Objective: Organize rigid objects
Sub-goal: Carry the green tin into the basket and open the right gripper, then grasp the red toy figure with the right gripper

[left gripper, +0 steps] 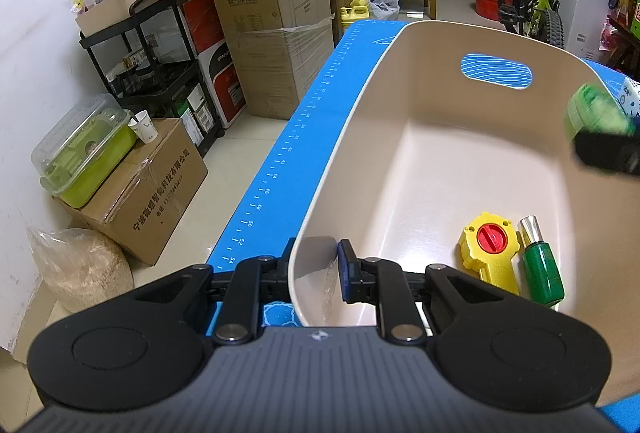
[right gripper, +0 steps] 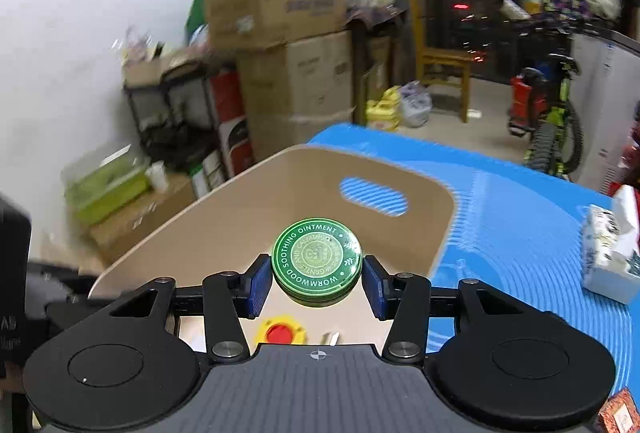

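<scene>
A beige plastic bin with a handle slot stands on a blue mat. My left gripper is shut on the bin's near rim, one pad inside the wall and one outside. On the bin floor lie a yellow toy with a red knob and a green bottle with a silver cap. My right gripper is shut on a round green ointment tin and holds it above the bin. The left wrist view shows that tin blurred at the bin's right edge.
A white patterned tissue box sits on the mat to the right of the bin. Beyond the table's left edge are stacked cardboard boxes, a black shelf cart and a green lidded container. A wooden chair and a bicycle stand farther back.
</scene>
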Demonstrator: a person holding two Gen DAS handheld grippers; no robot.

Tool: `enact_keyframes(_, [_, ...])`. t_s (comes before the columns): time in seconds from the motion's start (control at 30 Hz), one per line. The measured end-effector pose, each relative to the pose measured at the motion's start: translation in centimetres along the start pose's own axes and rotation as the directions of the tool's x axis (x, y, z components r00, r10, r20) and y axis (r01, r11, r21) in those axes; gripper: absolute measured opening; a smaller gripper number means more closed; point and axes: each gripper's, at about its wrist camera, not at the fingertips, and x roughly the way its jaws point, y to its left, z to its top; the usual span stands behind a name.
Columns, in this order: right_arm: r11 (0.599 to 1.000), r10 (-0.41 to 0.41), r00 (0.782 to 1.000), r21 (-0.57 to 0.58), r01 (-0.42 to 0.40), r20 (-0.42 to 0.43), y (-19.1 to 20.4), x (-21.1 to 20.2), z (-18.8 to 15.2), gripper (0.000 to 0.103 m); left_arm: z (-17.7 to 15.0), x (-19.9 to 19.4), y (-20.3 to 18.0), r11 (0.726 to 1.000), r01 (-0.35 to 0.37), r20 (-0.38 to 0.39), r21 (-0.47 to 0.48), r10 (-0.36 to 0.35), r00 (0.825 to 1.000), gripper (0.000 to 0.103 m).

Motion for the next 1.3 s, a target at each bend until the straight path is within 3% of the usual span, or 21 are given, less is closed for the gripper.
enact_keyframes(0.3, [0.993, 0.026, 0.987, -0.109, -0.044, -0.158, 3.1, 2.3, -1.5, 0.054, 0.0, 0.0, 0.0, 1.000, -0.001, 0.000, 0.000, 0.001, 1.000, 0.022])
enact_keyframes(0.53, [0.987, 0.021, 0.979, -0.150, -0.052, -0.203, 3.8, 3.0, -2.0, 0.055, 0.0, 0.0, -0.1, 1.000, -0.001, 0.001, 0.001, 0.001, 1.000, 0.022])
enact_keyframes(0.7, [0.990, 0.024, 0.986, -0.132, -0.047, -0.166, 3.3, 2.0, -1.7, 0.068, 0.0, -0.1, -0.1, 1.000, 0.000, 0.001, 0.001, 0.000, 1.000, 0.022])
enact_keyframes(0.87, [0.998, 0.029, 0.996, -0.061, -0.034, -0.086, 1.6, 0.1, -1.0, 0.073, 0.0, -0.1, -0.1, 1.000, -0.001, 0.001, 0.001, 0.001, 1.000, 0.022])
enact_keyframes(1.07, [0.999, -0.031, 0.999, 0.017, 0.030, 0.010, -2.1, -2.7, -0.4, 0.078, 0.0, -0.1, -0.1, 1.000, -0.001, 0.001, 0.001, 0.001, 1.000, 0.022])
enact_keyframes(1.3, [0.989, -0.117, 0.993, 0.089, 0.116, 0.017, -7.4, -3.8, -1.1, 0.081, 0.0, -0.1, -0.1, 1.000, -0.001, 0.000, 0.000, 0.001, 1.000, 0.022])
